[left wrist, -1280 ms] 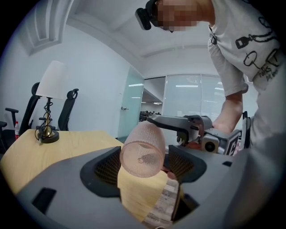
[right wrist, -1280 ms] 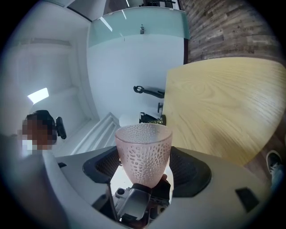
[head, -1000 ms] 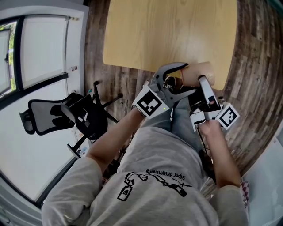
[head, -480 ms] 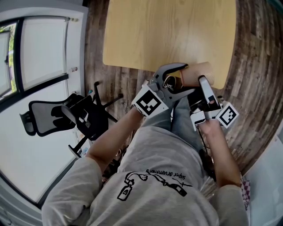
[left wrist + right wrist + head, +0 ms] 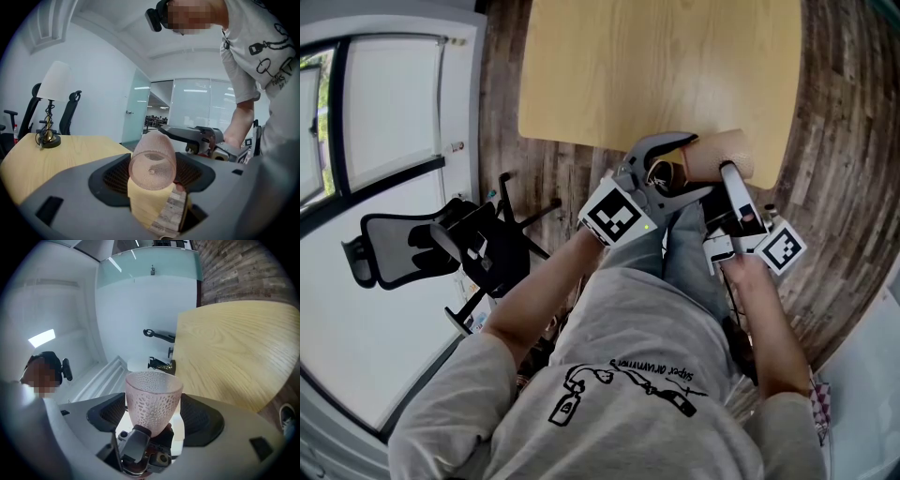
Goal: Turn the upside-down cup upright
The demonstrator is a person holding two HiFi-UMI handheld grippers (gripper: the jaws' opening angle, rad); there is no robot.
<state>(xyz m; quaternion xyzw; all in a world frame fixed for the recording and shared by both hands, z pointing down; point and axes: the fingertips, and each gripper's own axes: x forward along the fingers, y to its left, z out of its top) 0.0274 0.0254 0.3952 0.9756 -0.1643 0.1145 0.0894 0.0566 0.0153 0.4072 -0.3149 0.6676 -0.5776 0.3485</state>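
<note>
The pink dotted cup lies on its side in the air over the near edge of the wooden table. My left gripper reaches in from the left. Its jaws have just been closing a little, and its pads now press the cup from both sides. My right gripper, rolled on its side, comes from below and is shut on the cup too. In the right gripper view the wide rim points away, and the narrow end sits by the left gripper's jaw. The right gripper shows behind the cup.
A table lamp stands at the table's far end. A black office chair is on the plank floor to the left, beside a glass wall. The person's legs are under the grippers.
</note>
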